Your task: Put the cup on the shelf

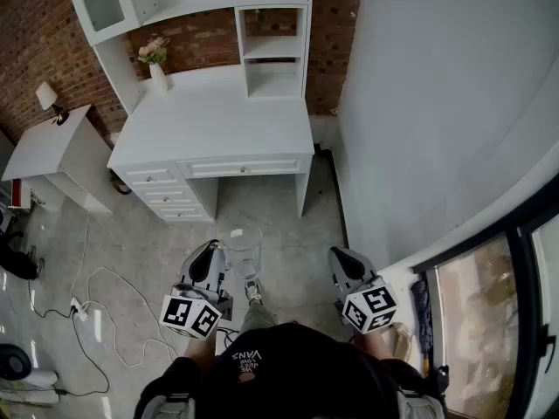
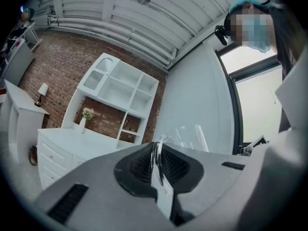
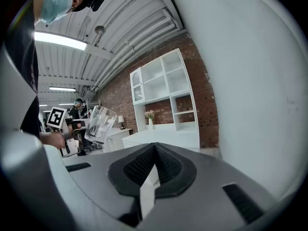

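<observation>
**Cup clamped in left gripper, shelf unit well ahead**

Left gripper (image 1: 218, 253) is closed on the clear glass cup (image 1: 243, 250). In the left gripper view the pads pinch the cup's thin wall, and the rest of the glass sticks out past the jaws toward right of centre.

In the head view the cup sits low centre, just right of the left gripper. It is above the grey floor (image 1: 288, 234) and touches nothing else. The right gripper view has it in the left of the frame, leaning, beside the left gripper's marker cube (image 3: 56, 117).

Right gripper (image 3: 155, 147) has its jaws together with nothing between them. In the head view it is lower right of centre, apart from the cup.

The rest, from the head view:
- White desk (image 1: 218, 120) fills the upper centre, with the shelf unit (image 1: 272, 37) standing on its back edge. The open compartments are stacked at the unit's right side.
- White vase with flowers (image 1: 157, 75) stands on the desk at back left, against the brick wall (image 1: 35, 42).
- Small white side table (image 1: 52, 151) is at the left edge, with a lamp (image 1: 46, 96) on it.
- Cables (image 1: 105, 291) lie on the floor, lower left.
- Plain white wall (image 1: 437, 103) takes the right half of the frame.
</observation>
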The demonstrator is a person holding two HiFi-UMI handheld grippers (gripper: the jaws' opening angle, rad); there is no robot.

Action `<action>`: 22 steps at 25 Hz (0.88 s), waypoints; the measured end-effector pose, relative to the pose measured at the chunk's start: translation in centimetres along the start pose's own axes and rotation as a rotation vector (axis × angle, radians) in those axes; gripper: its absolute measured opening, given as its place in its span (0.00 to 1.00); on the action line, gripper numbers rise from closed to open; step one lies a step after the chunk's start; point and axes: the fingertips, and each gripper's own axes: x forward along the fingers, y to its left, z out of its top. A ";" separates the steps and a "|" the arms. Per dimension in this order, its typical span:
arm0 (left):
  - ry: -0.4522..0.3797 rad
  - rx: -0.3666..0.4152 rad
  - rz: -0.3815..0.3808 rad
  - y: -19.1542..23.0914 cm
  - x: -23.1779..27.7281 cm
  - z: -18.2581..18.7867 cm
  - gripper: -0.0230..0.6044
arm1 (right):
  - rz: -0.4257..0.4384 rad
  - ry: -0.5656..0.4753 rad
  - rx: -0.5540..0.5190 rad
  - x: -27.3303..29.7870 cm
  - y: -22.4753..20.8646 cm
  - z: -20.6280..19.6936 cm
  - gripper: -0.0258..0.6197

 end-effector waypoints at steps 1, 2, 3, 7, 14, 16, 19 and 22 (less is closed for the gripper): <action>0.000 0.000 0.000 -0.2 -0.1 0.1 0.06 | 0.002 -0.001 -0.003 -0.2 0.1 0.0 0.03; 0.000 0.000 -0.001 -0.4 -0.2 0.1 0.06 | 0.003 -0.002 -0.006 -0.4 0.1 0.0 0.03; -0.001 -0.001 -0.001 -0.5 -0.3 0.1 0.06 | 0.005 -0.002 -0.008 -0.5 0.2 0.0 0.03; 0.002 -0.004 -0.003 -1.0 -0.5 -0.3 0.06 | 0.010 -0.001 -0.012 -0.8 0.2 -0.1 0.03; 0.002 -0.009 0.002 -1.1 -0.1 -0.4 0.06 | 0.025 -0.022 0.001 -0.3 0.1 0.4 0.03; 0.002 -0.017 0.006 -0.9 0.1 -0.4 0.06 | 0.028 -0.033 0.016 -0.1 -0.2 0.5 0.03; 0.005 -0.027 0.010 -0.3 0.8 -0.6 0.06 | 0.022 -0.030 0.025 0.6 -0.7 0.6 0.03; 0.001 -0.039 0.010 1.0 2.1 -0.6 0.06 | 0.018 -0.023 0.035 1.9 -1.1 0.6 0.03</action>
